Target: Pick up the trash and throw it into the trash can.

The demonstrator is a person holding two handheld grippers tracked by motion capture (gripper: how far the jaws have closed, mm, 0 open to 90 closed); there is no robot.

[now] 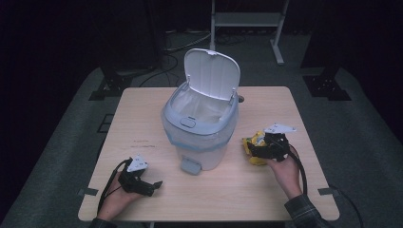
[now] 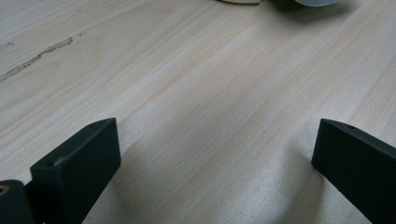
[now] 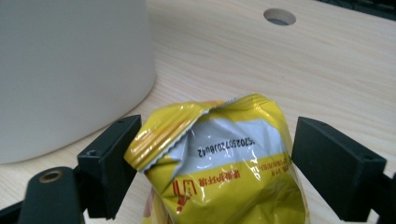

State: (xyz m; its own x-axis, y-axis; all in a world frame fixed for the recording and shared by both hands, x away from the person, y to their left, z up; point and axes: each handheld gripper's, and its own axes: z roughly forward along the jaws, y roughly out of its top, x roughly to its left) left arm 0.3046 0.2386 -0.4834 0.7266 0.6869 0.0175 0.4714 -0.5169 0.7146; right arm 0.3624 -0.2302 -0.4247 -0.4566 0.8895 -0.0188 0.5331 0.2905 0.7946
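Note:
A crinkled yellow snack bag (image 1: 255, 140) lies on the wooden table (image 1: 266, 104), to the right of a white pedal bin (image 1: 202, 128) whose lid (image 1: 211, 73) stands up. My right gripper (image 1: 253, 149) is open around the bag. In the right gripper view the bag (image 3: 224, 163) sits between the two black jaws; the left jaw is against its crimped edge and a small gap shows at the right jaw. My left gripper (image 1: 153, 186) rests open on the table near the front left. In its own view, bare wood (image 2: 210, 93) lies between the jaws.
The bin has a liner inside and a grey foot pedal (image 1: 190, 166) at its front. The bin wall (image 3: 70, 70) stands just left of the right gripper. A cable hole (image 3: 279, 16) is in the tabletop behind the bag. A metal stand (image 1: 247, 21) is on the floor beyond the table.

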